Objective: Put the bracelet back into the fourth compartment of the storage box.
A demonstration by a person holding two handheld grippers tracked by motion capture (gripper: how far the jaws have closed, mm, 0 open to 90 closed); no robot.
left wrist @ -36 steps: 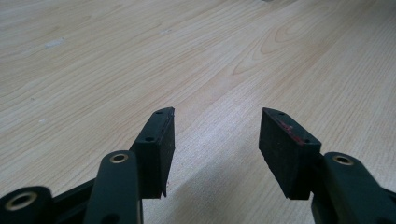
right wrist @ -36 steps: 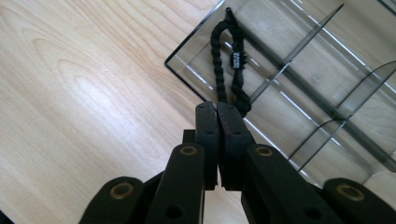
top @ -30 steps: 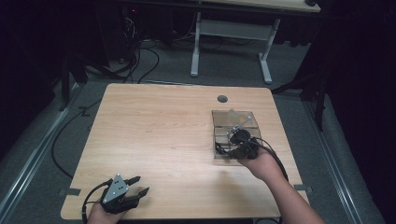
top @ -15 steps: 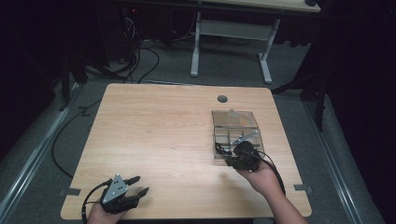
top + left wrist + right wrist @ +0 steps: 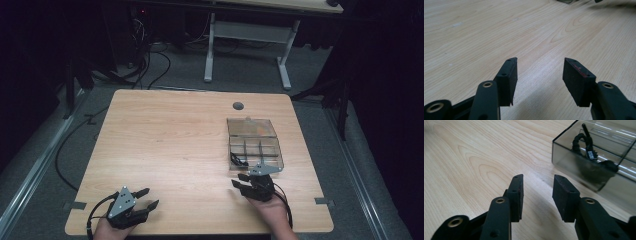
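Right gripper [image 5: 243, 181] near clear compartment box [image 5: 255, 145] at table's [image 5: 165, 140] right, jaws just opened, empty. Black cable [image 5: 589, 157] coiled in box's near-left compartment. Left gripper [image 5: 145, 198] open, near-left corner.

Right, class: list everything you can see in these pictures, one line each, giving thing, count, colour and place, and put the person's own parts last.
Rectangular wooden table: one, light wood, centre of the high view.
Clear plastic compartment box: one, smoky transparent, lid open, right half of the table.
Coiled black cord: one, black, in the box's near-left compartment.
Round cable hole: one, grey, far edge of the table.
White-legged desk: one, on the floor beyond the table.
Floor cables: several, black, far left.
Left gripper: one, black, near-left corner, open, nothing between its jaws.
Right gripper: one, black, just before the box, jaws just been opening, nothing between them.
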